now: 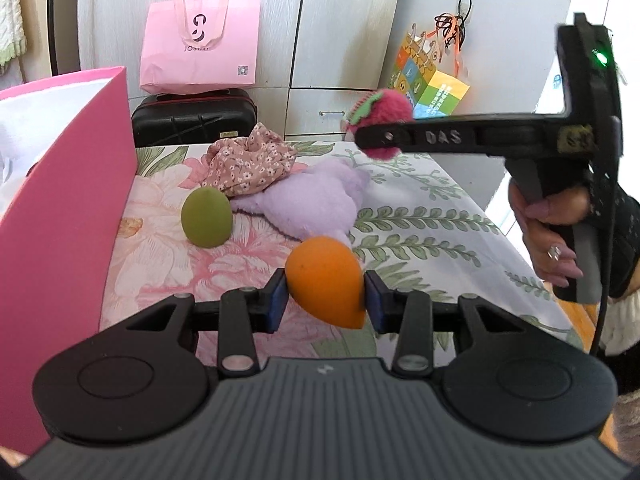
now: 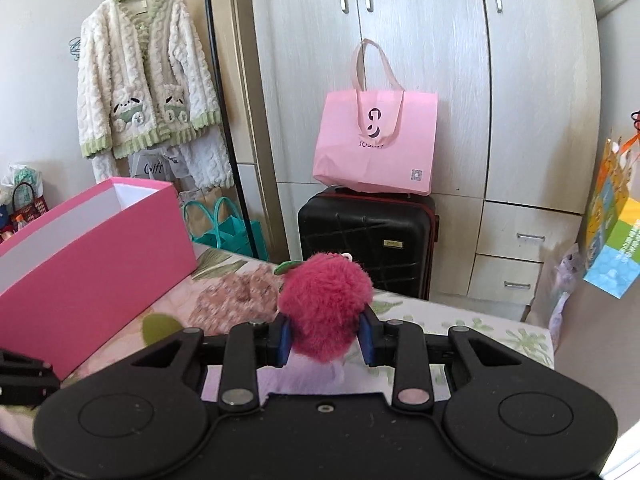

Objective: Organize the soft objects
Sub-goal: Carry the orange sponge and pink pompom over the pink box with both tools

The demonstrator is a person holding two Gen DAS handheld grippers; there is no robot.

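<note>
My left gripper (image 1: 325, 300) is shut on an orange egg-shaped sponge (image 1: 325, 280), held just above the floral bedsheet (image 1: 420, 216). My right gripper (image 2: 325, 340) is shut on a fluffy pink strawberry plush (image 2: 326, 304) with a green leaf, lifted above the bed; in the left wrist view the same plush (image 1: 382, 114) hangs at the tip of that gripper. On the sheet lie a green sponge (image 1: 206, 216), a lilac plush toy (image 1: 316, 200) and a floral pink cloth (image 1: 252, 160). An open pink box (image 1: 60, 216) stands to the left, also seen from the right wrist (image 2: 92, 252).
A person's hand (image 1: 552, 236) holds the right gripper's handle at the right edge. Beyond the bed stand a black suitcase (image 2: 368, 240) with a pink tote bag (image 2: 376, 144) on it, white wardrobe doors and drawers (image 2: 520, 248). A colourful gift bag (image 1: 432, 80) hangs to the right.
</note>
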